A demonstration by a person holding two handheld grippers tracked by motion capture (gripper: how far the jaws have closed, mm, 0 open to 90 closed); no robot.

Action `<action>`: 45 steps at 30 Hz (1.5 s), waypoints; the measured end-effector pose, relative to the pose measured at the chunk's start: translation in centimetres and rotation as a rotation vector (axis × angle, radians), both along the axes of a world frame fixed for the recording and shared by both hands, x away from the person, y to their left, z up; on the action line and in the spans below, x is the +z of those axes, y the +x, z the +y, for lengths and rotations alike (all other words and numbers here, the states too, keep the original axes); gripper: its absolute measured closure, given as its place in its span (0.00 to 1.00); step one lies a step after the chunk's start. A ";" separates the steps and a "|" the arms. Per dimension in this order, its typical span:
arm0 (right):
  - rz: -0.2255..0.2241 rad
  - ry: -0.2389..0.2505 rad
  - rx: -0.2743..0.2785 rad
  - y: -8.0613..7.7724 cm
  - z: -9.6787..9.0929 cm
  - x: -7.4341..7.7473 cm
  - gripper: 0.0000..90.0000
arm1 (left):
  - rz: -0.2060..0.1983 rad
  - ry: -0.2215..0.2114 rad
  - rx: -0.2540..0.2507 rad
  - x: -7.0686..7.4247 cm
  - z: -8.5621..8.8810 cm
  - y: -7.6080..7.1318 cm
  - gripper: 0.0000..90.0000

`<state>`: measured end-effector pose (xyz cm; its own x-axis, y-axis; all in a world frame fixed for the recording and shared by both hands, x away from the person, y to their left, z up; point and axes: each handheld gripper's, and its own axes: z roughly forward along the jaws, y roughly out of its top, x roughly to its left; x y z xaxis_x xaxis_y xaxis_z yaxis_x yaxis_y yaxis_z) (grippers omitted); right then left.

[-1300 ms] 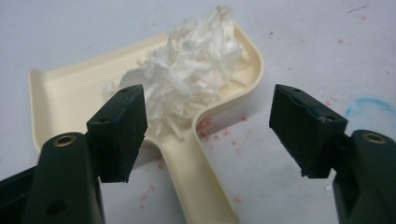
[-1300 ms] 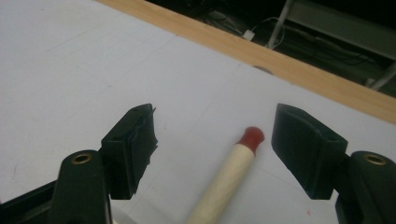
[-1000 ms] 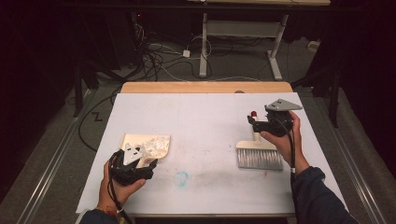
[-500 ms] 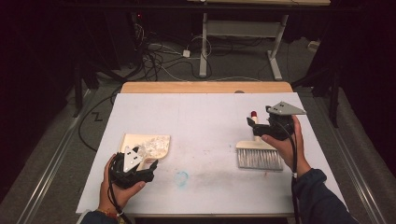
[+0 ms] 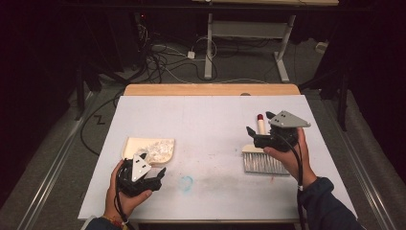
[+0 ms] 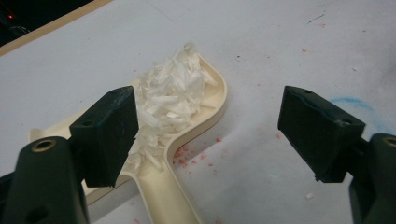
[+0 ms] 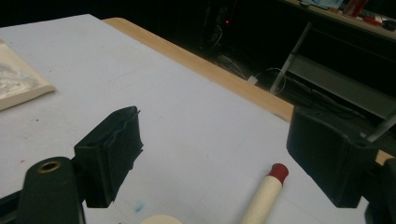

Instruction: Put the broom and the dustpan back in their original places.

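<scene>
A cream dustpan (image 5: 135, 144) holding a heap of white shreds (image 5: 160, 148) lies at the table's left. My left gripper (image 5: 146, 165) hovers just behind its handle, open. In the left gripper view the dustpan handle (image 6: 161, 196) runs up between the spread jaws of the left gripper (image 6: 208, 126) to the shreds (image 6: 173, 98). At the right lies a hand brush (image 5: 261, 162) with a cream handle and red tip (image 5: 260, 117). The right gripper (image 5: 259, 123) stands open over that handle. In the right gripper view the brush handle (image 7: 261, 196) lies below the right gripper (image 7: 219, 149), untouched.
The white tabletop (image 5: 206, 120) has a blue smudge (image 5: 186, 182) near the front and small red specks (image 6: 196, 151) by the dustpan. A wooden strip (image 5: 210, 89) edges the far side. Cables and a metal frame (image 5: 249, 33) lie on the floor beyond.
The left gripper has drawn back a little toward the near edge, off the dustpan. The right gripper has shifted slightly over the brush handle. Dustpan and brush have not moved.
</scene>
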<state>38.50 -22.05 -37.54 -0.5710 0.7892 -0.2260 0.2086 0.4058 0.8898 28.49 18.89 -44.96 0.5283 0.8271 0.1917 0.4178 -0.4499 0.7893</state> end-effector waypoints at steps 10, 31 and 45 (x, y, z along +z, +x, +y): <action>-0.019 0.002 0.026 -1.7 0.2 0.3 0.20 | -0.003 -0.002 -0.028 0.0 -0.3 -0.3 0.22; -0.041 -0.016 0.063 -4.6 -0.9 -1.0 0.20 | 0.003 0.033 -0.068 -0.3 -0.9 -0.4 0.22; -0.081 -0.068 0.078 -6.8 -1.3 -3.7 0.21 | -0.008 0.073 -0.100 -0.5 -1.5 -0.3 0.22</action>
